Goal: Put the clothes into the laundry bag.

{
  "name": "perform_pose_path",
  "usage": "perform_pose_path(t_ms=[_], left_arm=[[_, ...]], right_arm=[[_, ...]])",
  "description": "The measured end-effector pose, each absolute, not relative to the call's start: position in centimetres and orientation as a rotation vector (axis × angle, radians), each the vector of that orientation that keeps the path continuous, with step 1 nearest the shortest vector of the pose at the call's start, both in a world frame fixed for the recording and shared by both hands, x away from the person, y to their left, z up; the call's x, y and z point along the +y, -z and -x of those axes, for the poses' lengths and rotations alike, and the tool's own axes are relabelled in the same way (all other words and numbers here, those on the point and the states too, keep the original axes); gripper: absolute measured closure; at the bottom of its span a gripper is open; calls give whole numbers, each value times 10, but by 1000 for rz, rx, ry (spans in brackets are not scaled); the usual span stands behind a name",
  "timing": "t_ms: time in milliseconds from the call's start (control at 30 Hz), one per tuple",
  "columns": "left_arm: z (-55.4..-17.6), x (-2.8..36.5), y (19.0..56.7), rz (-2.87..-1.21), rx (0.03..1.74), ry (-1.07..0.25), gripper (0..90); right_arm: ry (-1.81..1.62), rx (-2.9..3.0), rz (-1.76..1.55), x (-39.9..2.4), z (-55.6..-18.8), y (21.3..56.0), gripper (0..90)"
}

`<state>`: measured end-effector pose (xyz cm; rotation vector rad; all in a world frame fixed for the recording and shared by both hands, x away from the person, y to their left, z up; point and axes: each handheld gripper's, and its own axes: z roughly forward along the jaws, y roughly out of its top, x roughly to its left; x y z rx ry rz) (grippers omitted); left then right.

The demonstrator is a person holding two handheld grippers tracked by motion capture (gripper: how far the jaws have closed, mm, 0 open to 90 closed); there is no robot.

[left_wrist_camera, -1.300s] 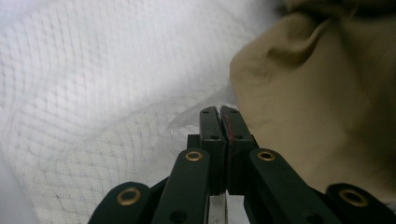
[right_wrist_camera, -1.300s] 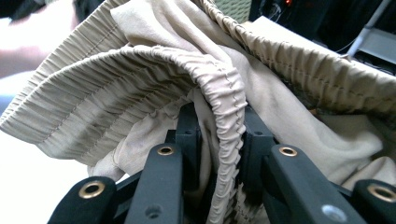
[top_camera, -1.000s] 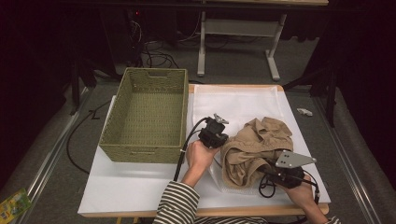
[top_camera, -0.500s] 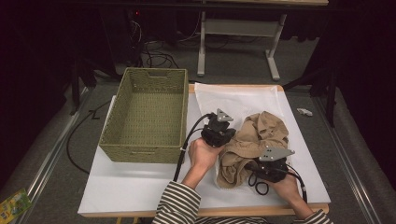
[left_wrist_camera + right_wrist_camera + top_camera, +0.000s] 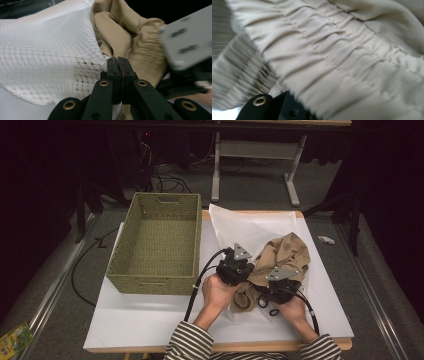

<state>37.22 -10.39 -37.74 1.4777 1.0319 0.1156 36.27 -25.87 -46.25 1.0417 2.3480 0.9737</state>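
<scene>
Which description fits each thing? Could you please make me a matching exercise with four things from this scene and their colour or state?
Things:
1. basket
2. garment
3. mesh bag
4. left gripper

Descriptions:
a. white, one edge lifted
b. olive green, woven, standing at the left
c. black, jaws closed together
d. beige, crumpled

Pairs: 1-b, 2-d, 3-a, 4-c
</scene>
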Motion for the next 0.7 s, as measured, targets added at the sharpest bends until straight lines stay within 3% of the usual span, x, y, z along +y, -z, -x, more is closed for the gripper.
perform_pose_path(t_ms=[200,467,700], left_arm=[[-375,-100,386,-1470,1073,-102,892],[-383,-97,393,-1458,1108,-118,892],[-384,-96,394,-1454,1109,-132,891]], right_arm=[[-964,2313,-1072,-254,-371,472,716],[-1027,2337,-1041,-260,-352,462,497],[-1124,2338,-998,-281,-327,442,399]])
